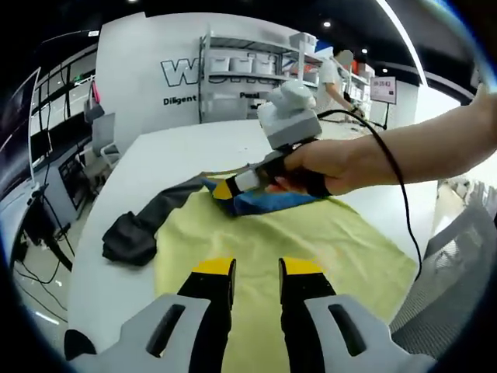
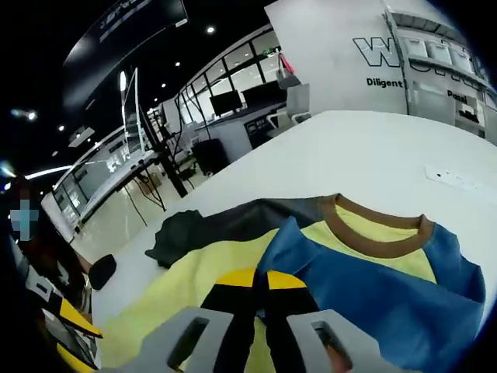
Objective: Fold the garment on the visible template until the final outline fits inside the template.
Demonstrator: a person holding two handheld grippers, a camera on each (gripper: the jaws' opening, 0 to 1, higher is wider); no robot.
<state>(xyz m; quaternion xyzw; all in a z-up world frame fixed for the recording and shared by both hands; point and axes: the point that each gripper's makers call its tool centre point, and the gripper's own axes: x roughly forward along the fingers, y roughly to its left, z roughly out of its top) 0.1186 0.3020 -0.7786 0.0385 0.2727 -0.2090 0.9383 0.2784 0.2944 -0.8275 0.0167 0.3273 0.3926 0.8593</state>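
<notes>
My right gripper (image 2: 260,281) sits low over the garment (image 2: 373,272), its yellow-tipped jaws closed together on the blue cloth near where it meets the yellow cloth (image 2: 186,287) on the left. Past the tips I see the brown collar (image 2: 373,225) ringing a yellow patch. A dark grey sleeve (image 2: 210,225) trails off to the far left. All of it rests on the white table (image 2: 365,155).

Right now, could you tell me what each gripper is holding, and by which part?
The right gripper is shut on the garment, pinching the blue fabric's edge beside the yellow. The left gripper is open, holding nothing.
</notes>
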